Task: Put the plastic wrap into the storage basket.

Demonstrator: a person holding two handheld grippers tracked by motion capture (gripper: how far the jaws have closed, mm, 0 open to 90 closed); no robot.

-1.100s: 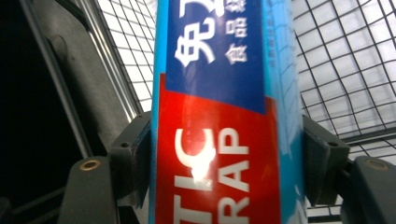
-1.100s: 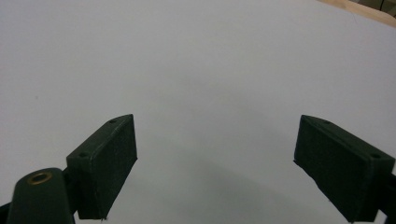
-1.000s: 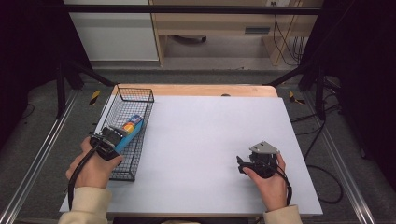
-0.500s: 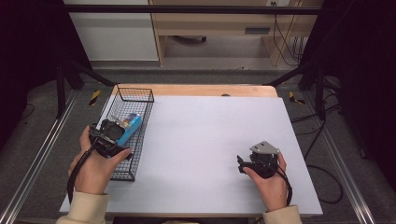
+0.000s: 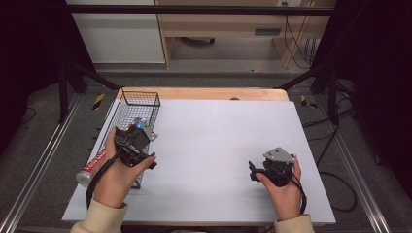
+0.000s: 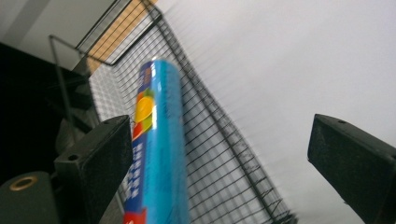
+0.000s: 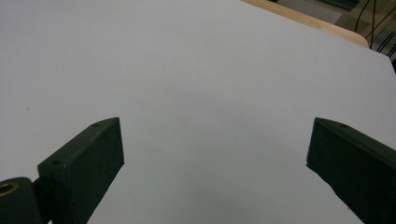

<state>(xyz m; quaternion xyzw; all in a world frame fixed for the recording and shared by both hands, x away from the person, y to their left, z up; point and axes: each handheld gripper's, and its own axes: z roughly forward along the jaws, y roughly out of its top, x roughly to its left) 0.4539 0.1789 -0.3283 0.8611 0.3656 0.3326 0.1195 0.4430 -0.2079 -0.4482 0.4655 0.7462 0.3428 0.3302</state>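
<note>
On the white table (image 5: 223, 145), my left gripper (image 6: 219, 154) has just been opening wide beside the blue tube (image 6: 159, 140) in the basket (image 5: 141, 104); the high view adds a red tube (image 5: 92, 165). My right gripper (image 7: 215, 154) has opened wide too, nothing between.

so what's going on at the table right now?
A person holds a gripper in each hand. The left gripper is over the wire basket at the table's left edge; its jaws have just been opening and stand wide, with the blue tube lying in the basket beside one jaw, not pinched. The right gripper sits open over the bare white tabletop.
</note>
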